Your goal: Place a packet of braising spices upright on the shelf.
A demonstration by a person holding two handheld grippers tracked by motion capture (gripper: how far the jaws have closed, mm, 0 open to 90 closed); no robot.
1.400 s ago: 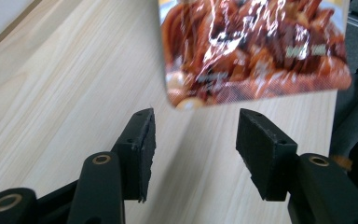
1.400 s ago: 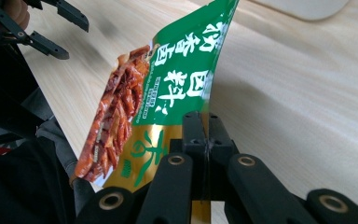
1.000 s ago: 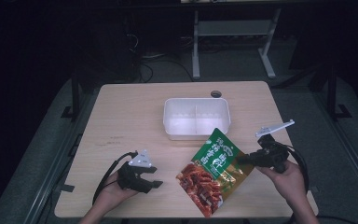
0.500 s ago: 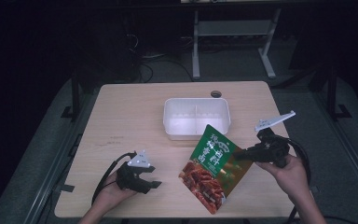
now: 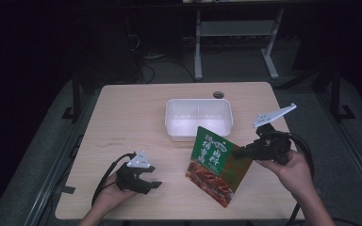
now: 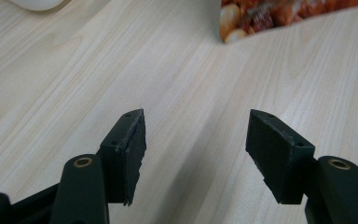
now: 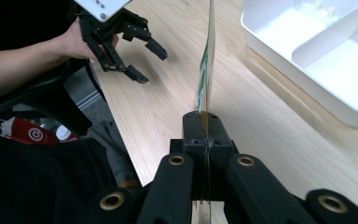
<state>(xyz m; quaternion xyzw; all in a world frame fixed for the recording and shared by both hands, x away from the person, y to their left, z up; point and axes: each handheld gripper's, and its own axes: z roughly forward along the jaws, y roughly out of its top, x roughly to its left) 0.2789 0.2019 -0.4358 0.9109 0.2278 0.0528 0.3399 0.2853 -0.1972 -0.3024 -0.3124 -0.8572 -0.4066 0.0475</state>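
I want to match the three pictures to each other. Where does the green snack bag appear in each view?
High view: the snack bag is right of centre, just in front of the white tray, clamped at its edge by the right gripper.
Left gripper view: its lower corner is at the top edge.
Right gripper view: seen edge-on, rising from the shut jaws.
Shared landmark: the white tray.

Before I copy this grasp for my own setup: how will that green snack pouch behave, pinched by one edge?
Probably light: the right gripper carries the snack pouch by one edge, jaws shut on it. Fairly stiff for a bag, since it stands out flat and, in the right gripper view, runs nearly straight edge-on. The glossy film may be slippery, so it could swing or slide.
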